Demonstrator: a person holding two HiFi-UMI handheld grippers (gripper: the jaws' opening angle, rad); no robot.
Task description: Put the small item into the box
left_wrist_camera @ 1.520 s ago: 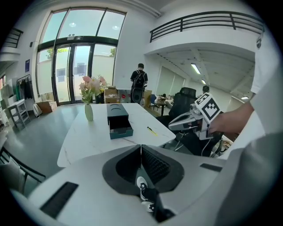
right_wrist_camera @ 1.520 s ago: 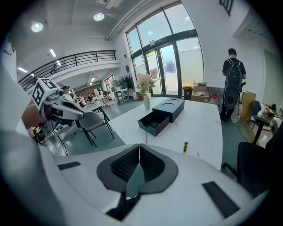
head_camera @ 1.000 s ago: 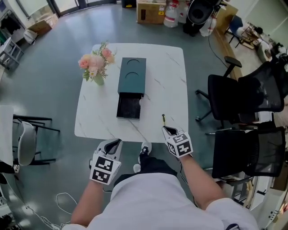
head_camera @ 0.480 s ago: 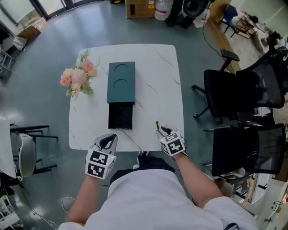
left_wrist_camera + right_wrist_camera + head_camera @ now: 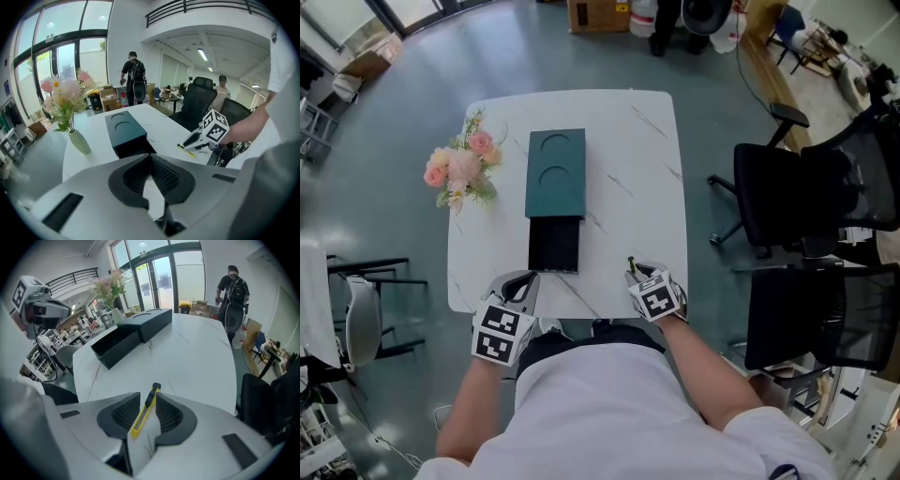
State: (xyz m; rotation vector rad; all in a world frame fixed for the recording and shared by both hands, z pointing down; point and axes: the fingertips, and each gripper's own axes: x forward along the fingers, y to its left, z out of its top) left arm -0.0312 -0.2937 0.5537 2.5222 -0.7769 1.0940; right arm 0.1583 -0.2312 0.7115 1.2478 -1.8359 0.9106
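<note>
My right tongs are opening with the yellow knife between them, at the bench near edge; left tongs closed, empty

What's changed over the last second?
The right gripper's jaws, shut a second ago, are opening; the knife lies on the table between them, not pinched. The box, with its drawer pulled out, and the flowers are where they were.
</note>
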